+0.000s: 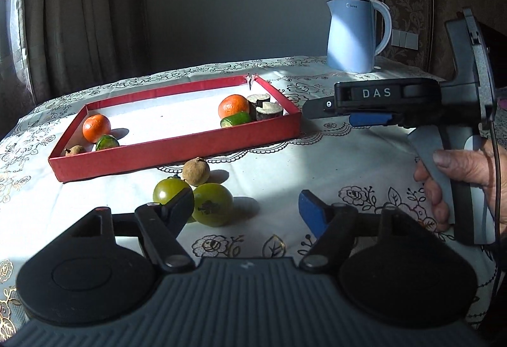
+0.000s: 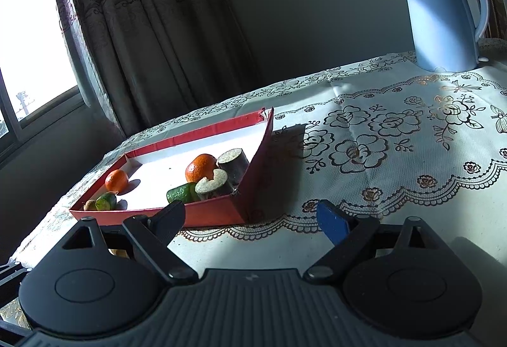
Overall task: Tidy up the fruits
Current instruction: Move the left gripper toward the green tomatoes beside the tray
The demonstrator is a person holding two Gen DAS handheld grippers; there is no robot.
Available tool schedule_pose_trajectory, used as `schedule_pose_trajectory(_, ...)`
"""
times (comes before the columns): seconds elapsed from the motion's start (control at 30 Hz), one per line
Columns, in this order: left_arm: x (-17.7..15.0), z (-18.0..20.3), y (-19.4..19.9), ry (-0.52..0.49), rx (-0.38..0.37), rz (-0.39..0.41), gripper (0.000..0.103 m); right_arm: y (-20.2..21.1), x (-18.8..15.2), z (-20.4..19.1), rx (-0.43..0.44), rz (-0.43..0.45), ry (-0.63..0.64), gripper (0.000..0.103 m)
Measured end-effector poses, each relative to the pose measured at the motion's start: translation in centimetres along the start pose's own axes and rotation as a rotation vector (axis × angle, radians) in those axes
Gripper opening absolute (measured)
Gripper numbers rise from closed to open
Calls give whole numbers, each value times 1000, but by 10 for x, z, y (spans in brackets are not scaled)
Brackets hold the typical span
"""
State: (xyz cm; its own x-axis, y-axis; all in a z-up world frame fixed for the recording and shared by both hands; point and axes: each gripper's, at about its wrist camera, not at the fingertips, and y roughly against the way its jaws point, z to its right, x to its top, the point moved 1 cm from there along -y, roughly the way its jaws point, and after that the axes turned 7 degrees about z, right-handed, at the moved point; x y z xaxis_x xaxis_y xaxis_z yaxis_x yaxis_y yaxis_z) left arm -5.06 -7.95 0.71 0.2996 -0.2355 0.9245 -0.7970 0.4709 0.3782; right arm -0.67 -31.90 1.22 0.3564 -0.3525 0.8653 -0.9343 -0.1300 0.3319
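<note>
While several fruits already lie in the red tray (image 1: pixel 177 154), your left gripper (image 1: pixel 247 204) and right gripper (image 2: pixel 250 217), jaws apart and empty, still must collect two green tomatoes (image 1: pixel 212 204) and a longan (image 1: pixel 195 171).

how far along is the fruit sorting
Done: two oranges, cut green pieces and dark sugarcane chunks lie in the red cardboard tray. In hand: nothing; the left gripper is open near two green tomatoes. Left: those tomatoes and the brown longan outside the tray.
</note>
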Motion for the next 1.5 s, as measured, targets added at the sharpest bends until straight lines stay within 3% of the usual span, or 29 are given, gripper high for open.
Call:
schedule_pose_trajectory(0.47, 9, -7, -31, -4, 10, -3, 71, -1, 0, 2, -1, -8, -15, 90)
schedule_pose_trajectory(0.8, 6, 6, -24, -47, 16, -37, 86, -1, 0, 3, 0, -11, -21, 90)
schedule_pose_trajectory(0.93, 12, 3, -19, 9, -30, -28, 86, -1, 0, 3, 0, -11, -21, 90)
schedule_pose_trajectory(1.13, 14, 25, -15, -63, -95, -18, 86, -1, 0, 4, 0, -14, -25, 91)
schedule_pose_trajectory(1.3, 12, 9, -12, -3, -37, -2, 86, -1, 0, 4, -1, -14, -27, 91)
schedule_pose_trajectory(1.4, 7, -3, -26, 17, -18, -41, 86, -1, 0, 4, -1, -16, -25, 91)
schedule_pose_trajectory(1.5, 8, 1, -29, -11, -24, -30, 87, -1, 0, 4, 0, -16, -26, 91)
